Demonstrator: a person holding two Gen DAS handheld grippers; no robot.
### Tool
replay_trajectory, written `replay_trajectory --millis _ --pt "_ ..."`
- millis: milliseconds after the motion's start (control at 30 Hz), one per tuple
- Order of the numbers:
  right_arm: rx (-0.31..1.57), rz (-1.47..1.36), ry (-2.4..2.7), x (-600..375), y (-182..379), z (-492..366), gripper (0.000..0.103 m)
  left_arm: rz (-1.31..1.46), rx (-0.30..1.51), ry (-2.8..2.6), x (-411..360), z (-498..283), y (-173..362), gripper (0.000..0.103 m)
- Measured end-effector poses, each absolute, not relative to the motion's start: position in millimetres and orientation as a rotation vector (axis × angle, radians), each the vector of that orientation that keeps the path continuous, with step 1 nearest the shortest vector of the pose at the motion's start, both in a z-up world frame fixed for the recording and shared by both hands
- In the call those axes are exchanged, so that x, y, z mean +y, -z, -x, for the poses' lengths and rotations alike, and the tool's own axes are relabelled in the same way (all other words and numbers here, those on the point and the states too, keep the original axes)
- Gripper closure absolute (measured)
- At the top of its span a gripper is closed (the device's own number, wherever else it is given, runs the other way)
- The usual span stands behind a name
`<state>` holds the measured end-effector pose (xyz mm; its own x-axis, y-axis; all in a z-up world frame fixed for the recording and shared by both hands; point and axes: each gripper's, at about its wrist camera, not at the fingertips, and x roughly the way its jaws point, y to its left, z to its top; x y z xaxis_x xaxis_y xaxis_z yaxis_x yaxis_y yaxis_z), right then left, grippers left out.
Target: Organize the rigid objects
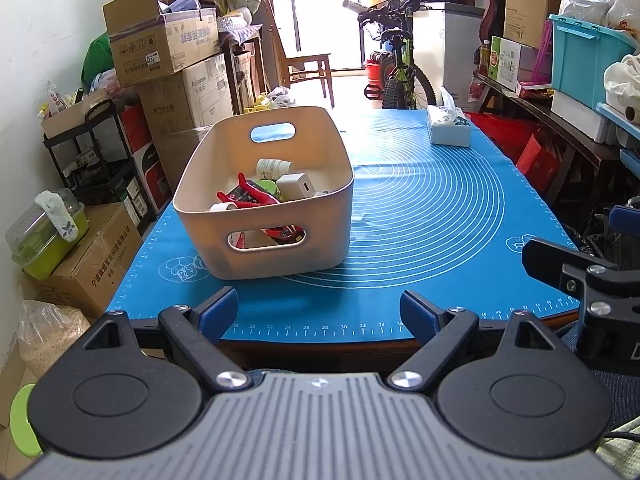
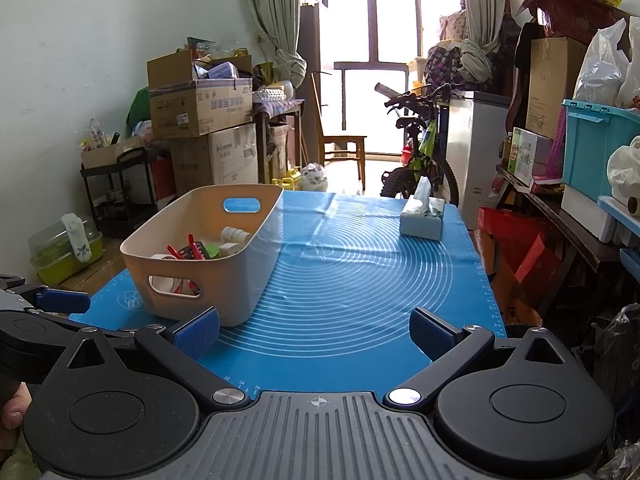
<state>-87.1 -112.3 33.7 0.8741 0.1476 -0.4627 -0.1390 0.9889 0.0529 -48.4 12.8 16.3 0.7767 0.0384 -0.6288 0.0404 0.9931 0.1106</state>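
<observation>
A beige plastic bin [image 1: 320, 236] with handle cutouts stands on the left part of the blue mat [image 1: 432, 208]; it also shows in the right wrist view [image 2: 240, 280]. Inside lie a red clamp [image 1: 250, 198], a white charger cube [image 1: 296, 186], a white bottle [image 1: 272, 167], a green-lidded jar [image 1: 267, 187] and a tape roll [image 1: 224, 207]. My left gripper [image 1: 318, 314] is open and empty at the table's near edge, in front of the bin. My right gripper [image 2: 316, 332] is open and empty, to the right of the bin's near corner.
A tissue box [image 1: 448, 126] stands at the mat's far right corner, seen also in the right wrist view [image 2: 423, 218]. Stacked cardboard boxes [image 1: 160, 48] and a black cart [image 1: 92, 152] line the left. A bicycle [image 1: 400, 68] stands beyond the table. Shelves with bins [image 1: 584, 64] line the right.
</observation>
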Motion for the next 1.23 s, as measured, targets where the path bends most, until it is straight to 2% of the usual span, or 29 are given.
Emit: replay_trajectory --millis 1233 --pt "0.486 -0.013 -0.152 -112.4 -33.9 87.4 0.003 -0.128 0.677 0.009 10.6 48.8 -17.9 0.015"
